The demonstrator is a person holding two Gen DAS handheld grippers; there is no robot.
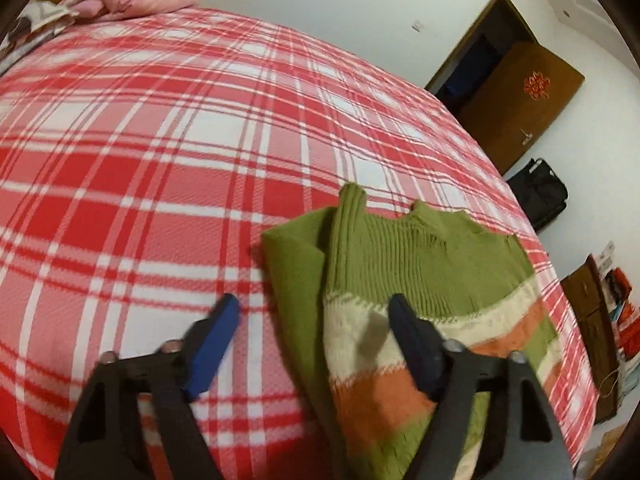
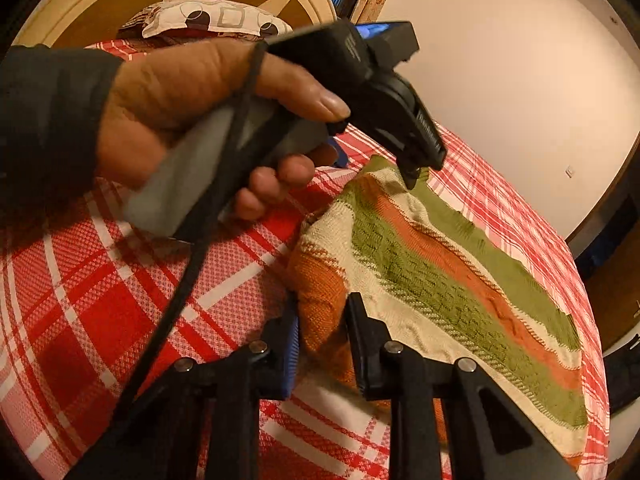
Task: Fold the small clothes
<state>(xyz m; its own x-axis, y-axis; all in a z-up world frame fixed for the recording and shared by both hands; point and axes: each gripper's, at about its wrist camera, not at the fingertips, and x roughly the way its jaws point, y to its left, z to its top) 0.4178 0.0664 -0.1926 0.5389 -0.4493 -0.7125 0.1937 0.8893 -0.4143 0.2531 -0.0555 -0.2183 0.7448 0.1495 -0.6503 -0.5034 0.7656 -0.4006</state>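
While my right gripper pinches the soft, floppy knit sweater at its hem corner, my left gripper gapes empty astride its edge.

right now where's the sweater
The striped sweater lies on the plaid bedspread, lower right in the left wrist view, its hem corner pinched in the right gripper.

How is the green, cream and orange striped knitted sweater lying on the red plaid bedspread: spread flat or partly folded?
Partly folded. On the striped knitted sweater one ribbed sleeve lies turned in over the body, and its striped hem end is bunched between the right gripper fingers.
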